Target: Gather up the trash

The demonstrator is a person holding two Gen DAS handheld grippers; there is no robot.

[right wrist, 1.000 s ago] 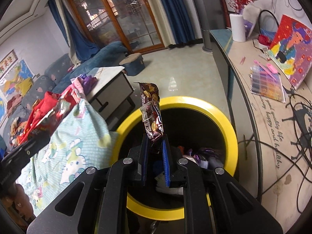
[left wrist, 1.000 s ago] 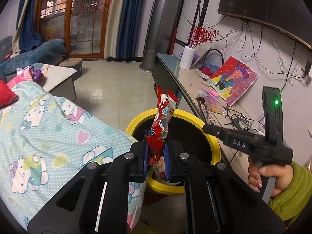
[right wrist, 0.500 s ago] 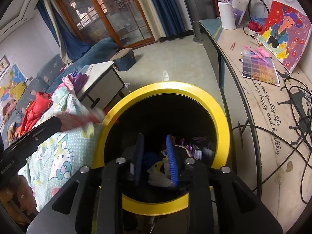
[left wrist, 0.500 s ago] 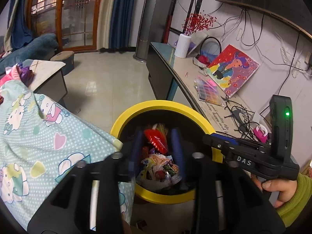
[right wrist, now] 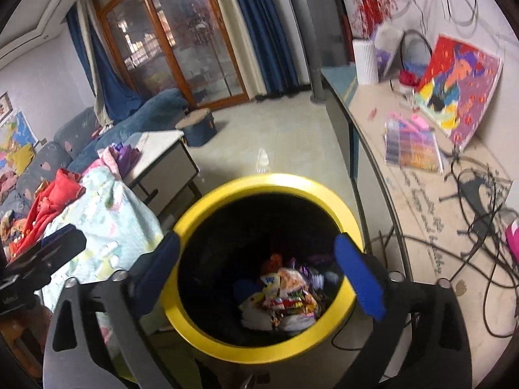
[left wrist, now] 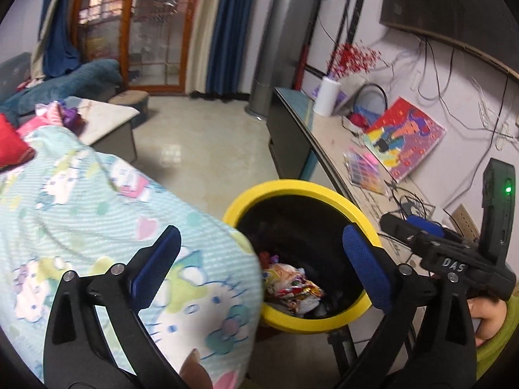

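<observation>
On my left wrist view, the left gripper (left wrist: 262, 249) is spreading wide, nothing between its pads; the yellow-rimmed bin (left wrist: 293, 185) sits ahead-right, wrappers (left wrist: 292, 290) inside, a blanket (left wrist: 97, 214) covering its left edge. On my right wrist view, the right gripper (right wrist: 256, 253) is opening directly over the bin (right wrist: 269, 180), showing the whole trash pile (right wrist: 282, 295).

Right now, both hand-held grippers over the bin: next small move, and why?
Probably pull both back from the yellow-rimmed bin toward more trash. The left hand-held gripper and right hand-held gripper are opening with nothing between the pads, and wrappers lie inside the bin.
</observation>
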